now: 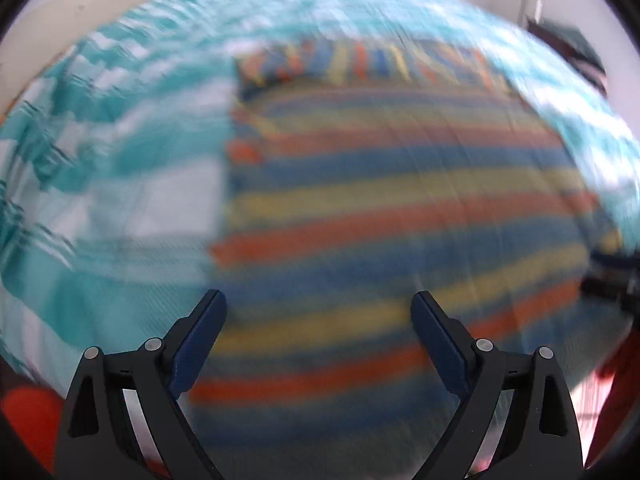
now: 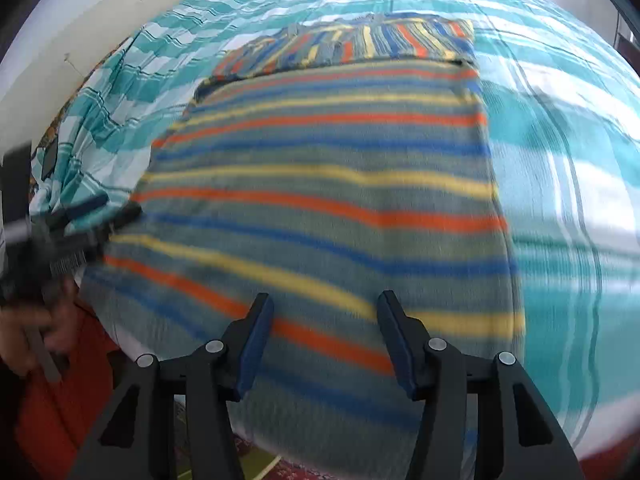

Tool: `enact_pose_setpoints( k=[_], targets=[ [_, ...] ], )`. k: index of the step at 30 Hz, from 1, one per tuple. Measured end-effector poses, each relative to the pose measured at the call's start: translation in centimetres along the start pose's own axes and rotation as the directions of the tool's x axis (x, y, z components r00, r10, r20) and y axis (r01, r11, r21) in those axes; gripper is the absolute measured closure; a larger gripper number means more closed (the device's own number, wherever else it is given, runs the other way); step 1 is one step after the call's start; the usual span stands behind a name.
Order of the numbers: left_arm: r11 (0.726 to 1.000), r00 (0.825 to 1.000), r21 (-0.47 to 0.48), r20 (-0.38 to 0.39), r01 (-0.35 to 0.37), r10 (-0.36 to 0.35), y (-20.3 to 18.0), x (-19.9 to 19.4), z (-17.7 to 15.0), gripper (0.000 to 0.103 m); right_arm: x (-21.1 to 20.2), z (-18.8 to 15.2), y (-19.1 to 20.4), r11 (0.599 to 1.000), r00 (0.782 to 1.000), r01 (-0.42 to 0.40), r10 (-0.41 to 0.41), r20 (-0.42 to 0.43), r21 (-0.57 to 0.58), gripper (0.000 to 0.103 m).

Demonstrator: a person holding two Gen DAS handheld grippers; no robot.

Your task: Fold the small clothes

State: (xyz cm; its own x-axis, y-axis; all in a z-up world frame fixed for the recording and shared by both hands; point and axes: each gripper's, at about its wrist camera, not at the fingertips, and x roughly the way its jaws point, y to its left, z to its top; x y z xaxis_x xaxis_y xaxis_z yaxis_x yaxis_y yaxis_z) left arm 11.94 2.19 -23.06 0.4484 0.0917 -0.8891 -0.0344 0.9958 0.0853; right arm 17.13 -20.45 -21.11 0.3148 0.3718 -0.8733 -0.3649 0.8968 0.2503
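A striped garment (image 1: 400,208) in blue, yellow, orange and grey-green lies flat on the bed, its far end folded over into a band of upright stripes (image 2: 360,44). It also fills the middle of the right wrist view (image 2: 320,200). My left gripper (image 1: 318,304) is open and empty above the garment's near part. My right gripper (image 2: 325,306) is open and empty above the garment's near edge. The left gripper's body (image 2: 80,224) shows at the garment's left edge in the right wrist view. Both views are motion-blurred.
A teal and white striped bedsheet (image 2: 560,160) covers the bed (image 1: 120,160) all around the garment. A white wall (image 2: 100,20) runs along the far left. The person's red clothing (image 2: 60,400) is at the near left. A patterned rug (image 2: 280,468) shows below the bed's edge.
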Motion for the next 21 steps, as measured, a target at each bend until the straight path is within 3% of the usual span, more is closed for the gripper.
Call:
enact_pose_setpoints(
  k=[2, 7, 13, 21],
  targets=[
    [0.999, 0.999, 0.014, 0.030, -0.038, 0.037, -0.8, -0.1, -1.2, 0.008, -0.3, -1.0, 0.1, 1.000, 1.000, 0.011, -0.011, -0.002, -0.010, 0.047],
    [0.999, 0.999, -0.029, -0.024, 0.024, -0.025, 0.5, 0.8, -0.6, 0.000, -0.3, -2.5, 0.1, 0.999, 0.999, 0.024, -0.023, 0.022, -0.037, 0.045],
    [1.000, 1.000, -0.016, -0.013, 0.009, -0.009, -0.2, 0.7, -1.4, 0.000, 0.4, -2.6, 0.9, 0.996, 0.999, 0.038, -0.036, 0.025, -0.080, 0.031],
    [1.000, 1.000, 0.002, -0.014, 0.004, -0.004, -0.3, 0.6, -1.5, 0.001, 0.6, -3.0, 1.6, 0.991, 0.997, 0.064, -0.060, 0.042, -0.120, 0.028]
  ],
)
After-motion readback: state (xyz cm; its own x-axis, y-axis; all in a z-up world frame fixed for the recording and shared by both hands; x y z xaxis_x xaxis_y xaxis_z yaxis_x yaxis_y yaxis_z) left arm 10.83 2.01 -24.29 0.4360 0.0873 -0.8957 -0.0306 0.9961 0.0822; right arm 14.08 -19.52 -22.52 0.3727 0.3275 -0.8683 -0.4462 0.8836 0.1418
